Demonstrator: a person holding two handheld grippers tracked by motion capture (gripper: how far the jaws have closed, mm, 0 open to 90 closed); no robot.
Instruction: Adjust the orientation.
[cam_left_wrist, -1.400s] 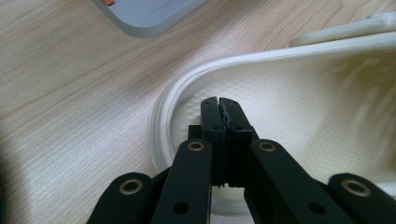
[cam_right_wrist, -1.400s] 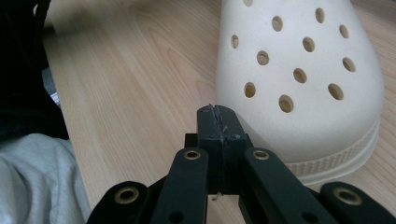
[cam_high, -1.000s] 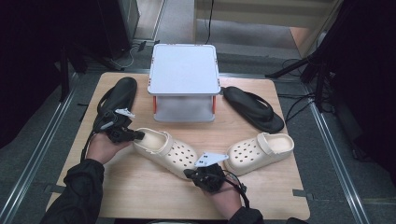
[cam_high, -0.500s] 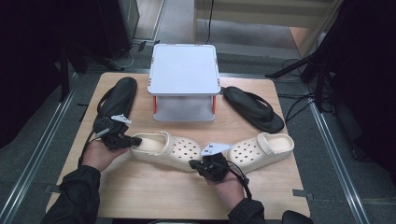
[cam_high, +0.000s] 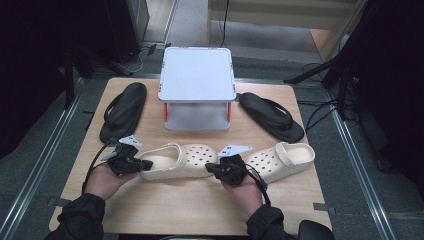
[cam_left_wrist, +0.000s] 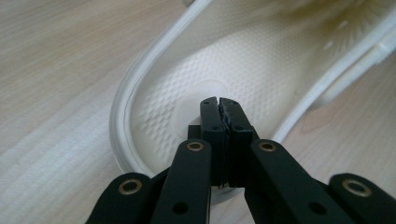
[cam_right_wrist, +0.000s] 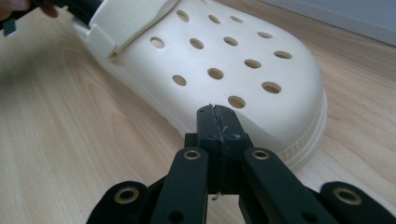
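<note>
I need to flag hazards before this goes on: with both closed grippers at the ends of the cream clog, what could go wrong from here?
1. The left gripper and right gripper are both shut and grip nothing, so the nearer cream clog is probably only pushed and may pivot or slip aside.
2. The second cream clog lies close beside the right gripper; a sideways shove could knock it.
3. The clog could slide toward the white stand.

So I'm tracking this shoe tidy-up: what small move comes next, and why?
Probably keep nudging the near clog with both shut claws: the left claw sits at its heel, the right claw at its toe, neither gripping it.
</note>
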